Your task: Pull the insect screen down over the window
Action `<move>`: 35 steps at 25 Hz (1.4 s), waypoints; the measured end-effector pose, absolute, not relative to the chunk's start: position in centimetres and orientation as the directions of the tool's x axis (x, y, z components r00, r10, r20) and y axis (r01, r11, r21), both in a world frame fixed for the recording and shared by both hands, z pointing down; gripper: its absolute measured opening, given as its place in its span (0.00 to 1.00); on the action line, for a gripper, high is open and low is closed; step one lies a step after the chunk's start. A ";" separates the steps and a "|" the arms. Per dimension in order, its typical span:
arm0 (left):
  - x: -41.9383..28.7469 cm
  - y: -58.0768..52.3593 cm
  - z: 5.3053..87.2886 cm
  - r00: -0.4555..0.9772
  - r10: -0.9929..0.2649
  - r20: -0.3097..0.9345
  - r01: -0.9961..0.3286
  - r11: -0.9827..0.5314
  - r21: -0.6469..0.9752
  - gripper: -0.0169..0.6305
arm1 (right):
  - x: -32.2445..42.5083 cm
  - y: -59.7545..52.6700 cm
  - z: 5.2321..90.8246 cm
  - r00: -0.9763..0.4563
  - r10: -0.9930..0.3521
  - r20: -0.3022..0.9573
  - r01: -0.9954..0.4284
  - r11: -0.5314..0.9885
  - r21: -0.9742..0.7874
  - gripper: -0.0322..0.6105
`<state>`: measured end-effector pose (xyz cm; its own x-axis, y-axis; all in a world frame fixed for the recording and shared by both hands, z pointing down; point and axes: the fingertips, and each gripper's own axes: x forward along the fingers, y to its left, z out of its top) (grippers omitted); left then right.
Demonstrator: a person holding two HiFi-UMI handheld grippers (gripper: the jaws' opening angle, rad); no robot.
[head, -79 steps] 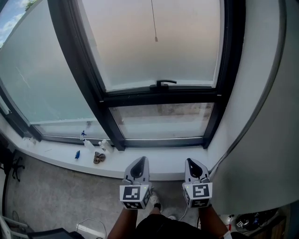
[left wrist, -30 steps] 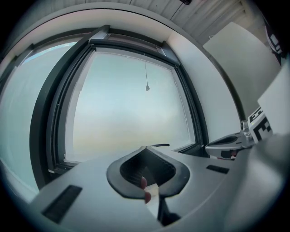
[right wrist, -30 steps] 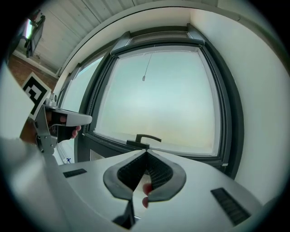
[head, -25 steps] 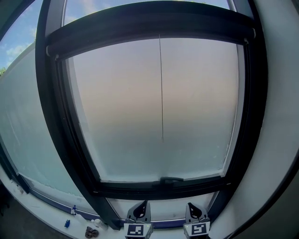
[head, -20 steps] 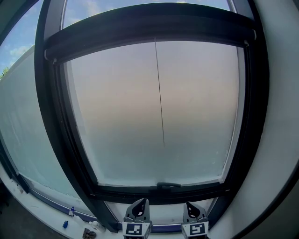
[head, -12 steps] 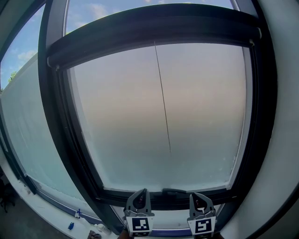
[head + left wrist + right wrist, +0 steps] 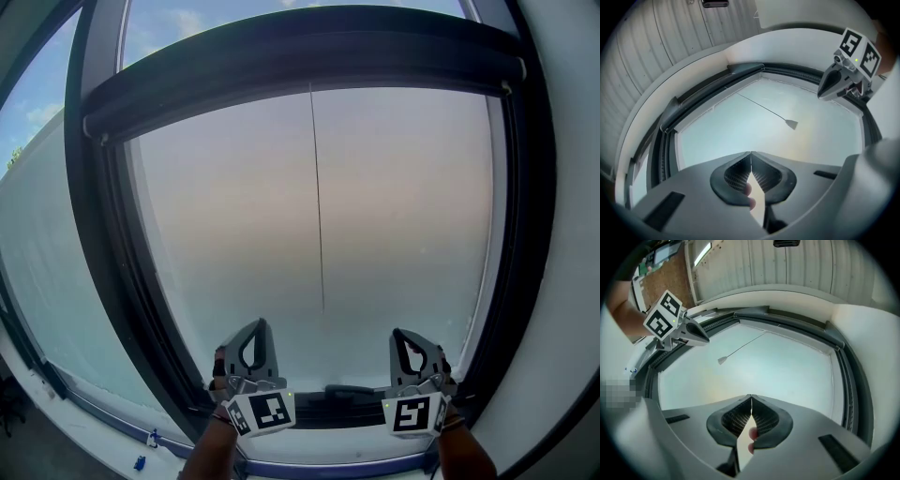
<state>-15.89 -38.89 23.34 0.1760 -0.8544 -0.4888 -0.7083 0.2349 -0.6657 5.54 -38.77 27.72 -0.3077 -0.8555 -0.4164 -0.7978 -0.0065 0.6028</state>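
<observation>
The insect screen is rolled up in the dark cassette (image 7: 309,52) across the top of the window frame. Its thin pull cord (image 7: 317,187) hangs down the middle of the frosted pane and ends in a small tab (image 7: 791,124), which also shows in the right gripper view (image 7: 722,360). My left gripper (image 7: 255,326) and right gripper (image 7: 403,336) are raised before the bottom of the pane, one on each side of the cord and below its end. Both are shut with nothing between the jaws (image 7: 751,153) (image 7: 751,397). Neither touches the cord.
A black window handle (image 7: 349,388) sits on the lower frame bar between the grippers. A white wall (image 7: 567,281) borders the window on the right, and a second pane (image 7: 47,272) lies to the left. Small blue items (image 7: 141,461) rest on the sill at lower left.
Both grippers have risen from the bottom edge of the view to the lower part of the pane and have rolled. The view itself tilted up from the sill earlier.
</observation>
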 end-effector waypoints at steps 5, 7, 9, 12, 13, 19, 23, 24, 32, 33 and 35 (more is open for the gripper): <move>-16.6 -38.9 16.3 0.187 -0.801 -0.569 -0.674 0.317 -0.667 0.03 | 6.5 -39.8 22.5 -0.282 -0.834 -0.475 -0.726 -0.138 0.673 0.06; -16.6 -38.5 13.5 0.193 -0.774 -0.604 -0.650 0.360 -0.669 0.03 | 6.6 -39.4 19.7 -0.275 -0.801 -0.532 -0.691 -0.221 0.688 0.06; -16.6 -38.1 10.9 0.196 -0.749 -0.632 -0.615 0.409 -0.675 0.03 | 6.7 -38.8 17.0 -0.266 -0.769 -0.581 -0.651 -0.301 0.697 0.06; -16.3 -37.9 7.1 0.188 -0.741 -0.645 -0.515 0.485 -0.707 0.03 | 7.1 -38.3 12.8 -0.254 -0.735 -0.629 -0.615 -0.379 0.692 0.08; -16.2 -38.1 6.1 0.177 -0.753 -0.634 -0.466 0.503 -0.727 0.03 | 7.3 -38.2 11.5 -0.250 -0.730 -0.637 -0.608 -0.393 0.689 0.09; -16.3 -38.9 1.2 0.126 -0.775 -0.619 -0.259 0.577 -0.775 0.19 | 7.2 -37.9 6.1 -0.252 -0.712 -0.656 -0.520 -0.472 0.712 0.18; -16.3 -38.7 -1.9 0.116 -0.773 -0.623 -0.251 0.584 -0.772 0.28 | 6.7 -38.2 3.0 -0.262 -0.708 -0.656 -0.410 -0.533 0.740 0.23; -16.4 -38.8 -2.6 0.108 -0.776 -0.622 -0.245 0.585 -0.773 0.31 | 6.5 -38.4 2.3 -0.260 -0.711 -0.654 -0.381 -0.547 0.746 0.24; -17.3 -40.0 -8.7 0.031 -0.776 -0.630 -0.198 0.613 -0.765 0.41 | 3.8 -38.4 -5.5 -0.249 -0.683 -0.687 -0.248 -0.640 0.727 0.32; -17.3 -40.3 -9.2 0.023 -0.780 -0.626 -0.188 0.611 -0.769 0.42 | 3.5 -38.5 -6.4 -0.244 -0.687 -0.684 -0.230 -0.644 0.729 0.33; -17.4 -40.9 -10.0 0.012 -0.785 -0.619 -0.168 0.609 -0.775 0.42 | 2.9 -38.8 -7.8 -0.234 -0.696 -0.679 -0.174 -0.657 0.733 0.33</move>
<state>-17.36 -40.86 -10.04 0.0116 -0.7853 -0.6190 -0.1676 0.6088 -0.7754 2.94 -38.83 -7.76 -0.2338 -0.6959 -0.6790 -0.1741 -0.6572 0.7334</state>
